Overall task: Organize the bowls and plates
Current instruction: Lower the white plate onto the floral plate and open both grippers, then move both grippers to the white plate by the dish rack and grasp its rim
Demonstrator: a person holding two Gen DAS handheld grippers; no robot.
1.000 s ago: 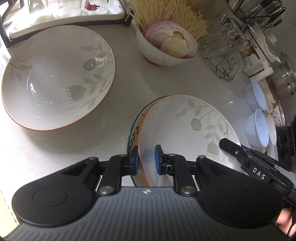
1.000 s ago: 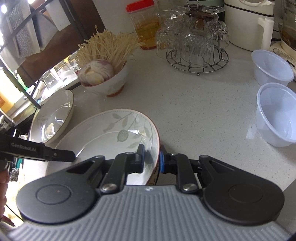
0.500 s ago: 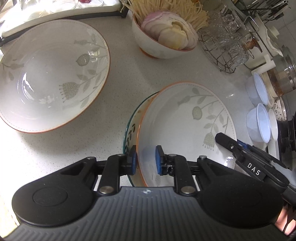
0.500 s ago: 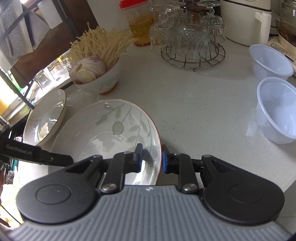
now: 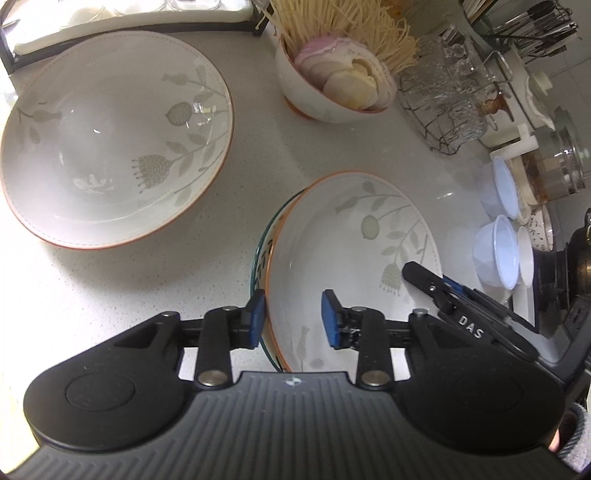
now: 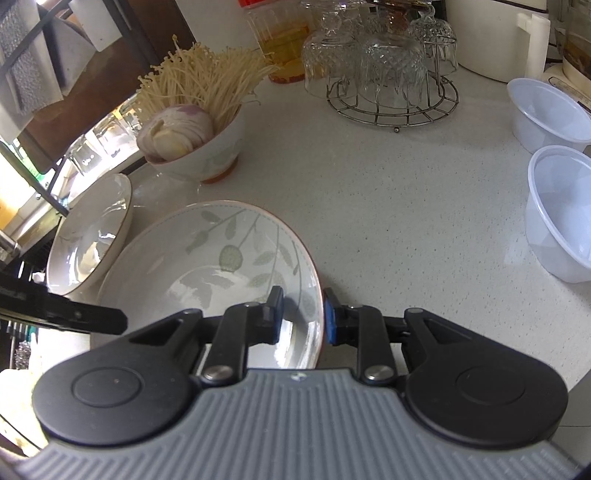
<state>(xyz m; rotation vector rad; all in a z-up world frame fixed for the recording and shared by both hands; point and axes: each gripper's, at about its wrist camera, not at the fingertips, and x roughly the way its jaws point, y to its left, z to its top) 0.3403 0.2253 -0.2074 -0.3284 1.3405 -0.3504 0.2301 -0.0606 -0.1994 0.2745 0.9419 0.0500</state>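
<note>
The floral bowl [image 5: 354,243] sits on the white counter [image 5: 110,280], nested in a green-rimmed bowl [image 5: 258,251] whose edge peeks out along its left side.

The left gripper [image 5: 293,317] straddles the near-left rim of both bowls. Its pads are spread wide: the left pad [image 5: 256,317] lies outside, at the green rim, and the right pad [image 5: 330,317] hangs over the inside of the floral bowl, apart from the wall. It grips nothing.

The right gripper [image 6: 303,314] straddles the same bowl's [image 6: 207,266] opposite rim. Its inner pad [image 6: 277,314] sits inside the bowl and its outer pad [image 6: 330,317] outside, with the rim between them. The gap is narrow, but light shows on either side of the rim; whether either pad touches the wall cannot be told.

To the left, apart from the stack, stands a larger floral bowl [image 5: 110,136], with a strip of bare counter between them. Behind is a small bowl of mushrooms and onion [image 6: 192,147], near but not touching. Farther back stands a wire rack of upturned glasses [image 6: 384,74]. Two clear plastic bowls [image 6: 561,210] stand well off to the right, with a broad stretch of counter [image 6: 406,221] between them and the stack. A dark shelf frame [image 5: 129,27] runs along the back edge.
</note>
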